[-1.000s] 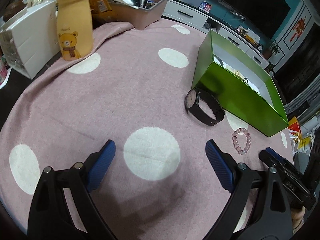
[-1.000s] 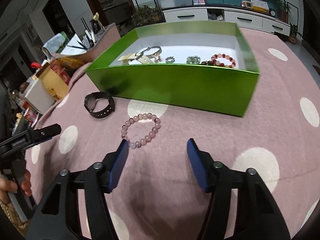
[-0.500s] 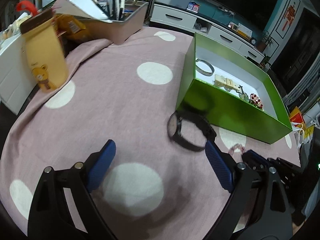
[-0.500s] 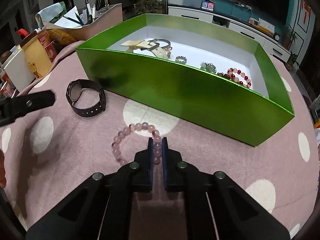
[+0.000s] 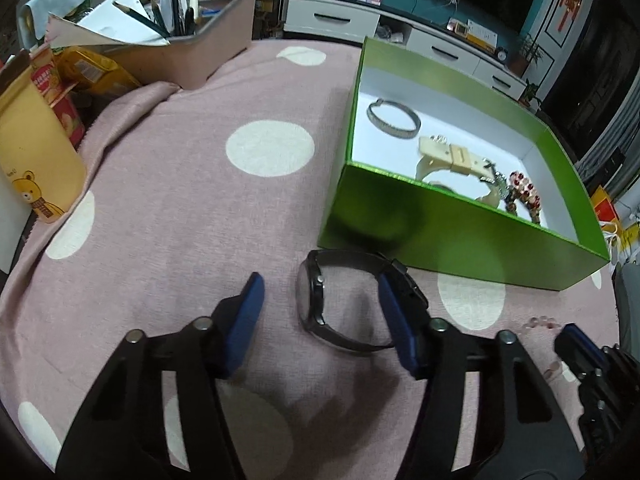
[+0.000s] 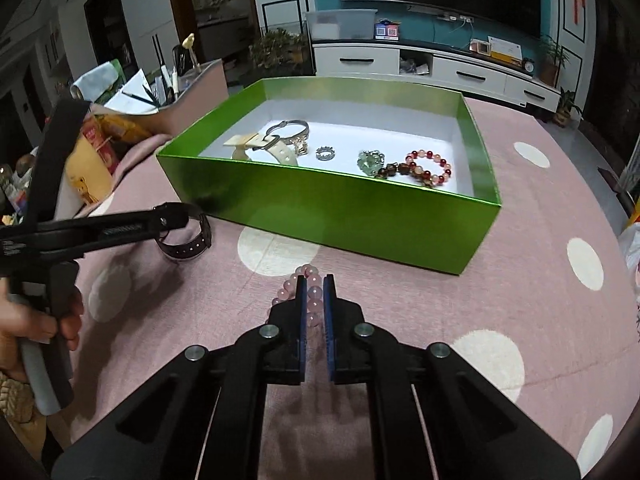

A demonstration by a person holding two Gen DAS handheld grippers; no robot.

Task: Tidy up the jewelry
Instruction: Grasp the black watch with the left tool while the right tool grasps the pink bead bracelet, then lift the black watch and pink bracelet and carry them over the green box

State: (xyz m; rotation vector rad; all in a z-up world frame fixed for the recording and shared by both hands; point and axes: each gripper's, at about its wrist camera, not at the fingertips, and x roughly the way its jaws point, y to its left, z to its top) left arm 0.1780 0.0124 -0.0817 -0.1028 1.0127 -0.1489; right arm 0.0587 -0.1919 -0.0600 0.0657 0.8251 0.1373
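A green box [image 5: 460,236] [image 6: 340,208] on the pink dotted cloth holds a bangle [image 5: 394,118], a cream watch [image 5: 448,158], a ring [image 6: 325,154] and red bead bracelets [image 6: 428,168]. A black watch [image 5: 320,304] [image 6: 186,246] lies in front of the box. My left gripper [image 5: 320,312] is open, its fingers on either side of the watch. My right gripper [image 6: 315,300] is shut on a pink bead bracelet [image 6: 308,294], held just above the cloth.
A yellow bear pouch [image 5: 32,152] and snack packs stand at the left. A pink tray of pens and papers [image 5: 180,52] sits at the back. The right gripper's tip [image 5: 580,348] shows at the left view's lower right.
My left gripper moved forward until it straddles the black watch. My right gripper closed on the pink bracelet and lifted it slightly.
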